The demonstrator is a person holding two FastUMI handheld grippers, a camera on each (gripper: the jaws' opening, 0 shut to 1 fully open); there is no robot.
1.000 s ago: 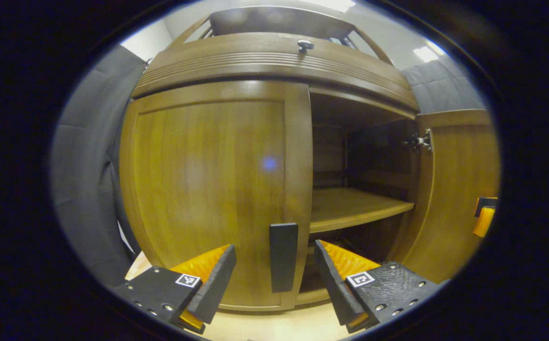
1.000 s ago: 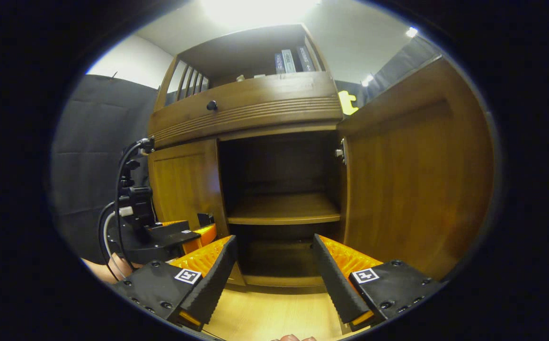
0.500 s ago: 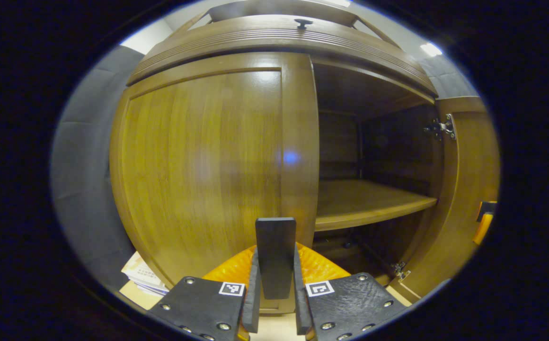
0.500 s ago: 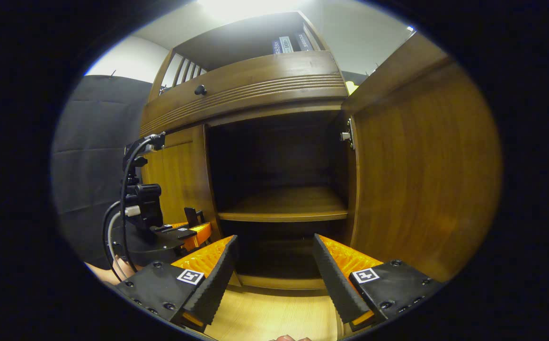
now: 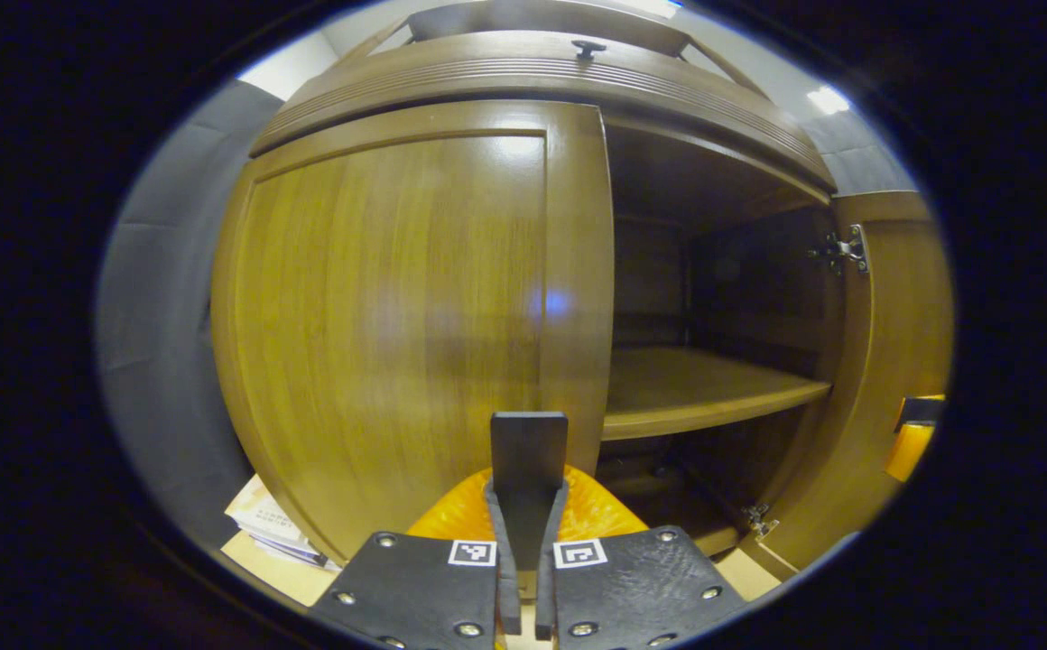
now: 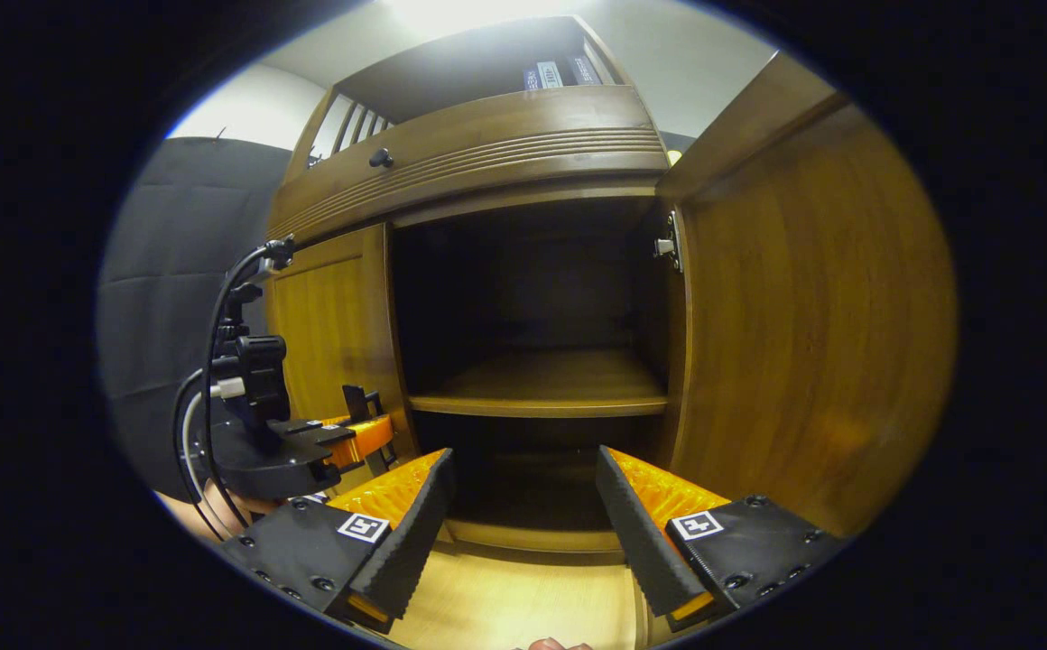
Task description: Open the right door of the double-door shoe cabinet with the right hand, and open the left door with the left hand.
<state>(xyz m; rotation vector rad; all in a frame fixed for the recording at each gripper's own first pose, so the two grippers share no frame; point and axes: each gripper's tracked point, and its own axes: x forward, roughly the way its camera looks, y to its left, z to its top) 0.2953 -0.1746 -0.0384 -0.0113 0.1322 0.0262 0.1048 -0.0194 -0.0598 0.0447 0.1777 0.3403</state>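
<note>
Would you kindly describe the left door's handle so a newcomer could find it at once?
Start at the wooden shoe cabinet and find its closed left door. Low on that door's inner edge, beside the open compartment, stands the handle: a flat dark upright bar, the only dark piece on the door, pinched by the left gripper.

left gripper point(image 5: 523, 542): open and short of the door a second ago; now clamped on the handle point(image 5: 528, 460), both fingers pressing it.
left door point(image 5: 397, 316): larger in the left gripper view than before.
right door point(image 6: 803, 316): swung a little wider in the right gripper view.
</note>
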